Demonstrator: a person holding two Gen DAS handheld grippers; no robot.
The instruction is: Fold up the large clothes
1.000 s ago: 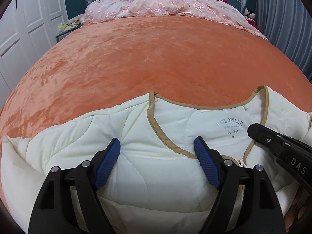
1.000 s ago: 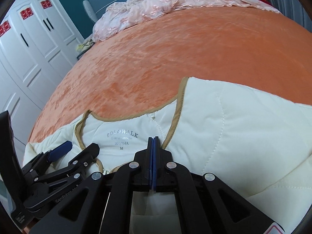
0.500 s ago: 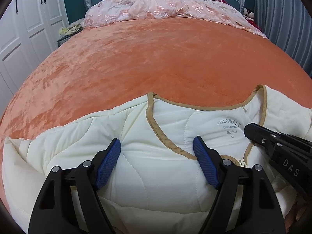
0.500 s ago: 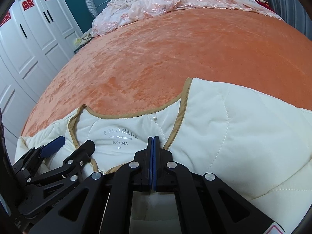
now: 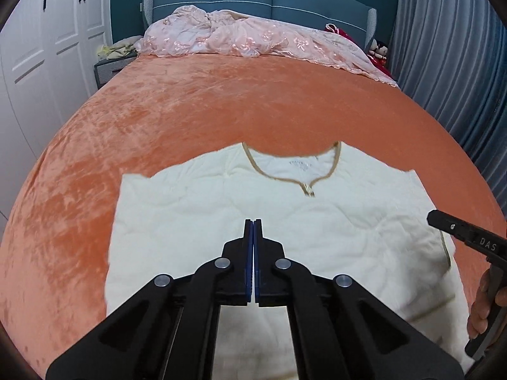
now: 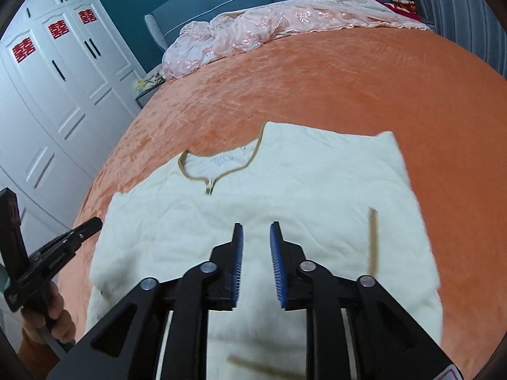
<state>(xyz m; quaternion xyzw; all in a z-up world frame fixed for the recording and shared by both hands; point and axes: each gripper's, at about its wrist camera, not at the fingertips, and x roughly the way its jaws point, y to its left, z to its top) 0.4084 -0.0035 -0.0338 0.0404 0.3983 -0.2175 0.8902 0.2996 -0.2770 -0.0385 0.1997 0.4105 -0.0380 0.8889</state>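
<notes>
Cream jacket (image 5: 317, 209) flat on orange bedspread (image 5: 221, 104), left tool (image 5: 253, 231) together, empty, right tool (image 6: 256, 237) just parting, empty

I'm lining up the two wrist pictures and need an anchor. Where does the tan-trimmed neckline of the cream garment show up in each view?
Left wrist: the neckline sits just right of centre, above the shut left gripper.
Right wrist: the neckline sits left of centre, above and left of the open right gripper.
Shared landmark: the pink lace cover bunched at the blue headboard.
</notes>
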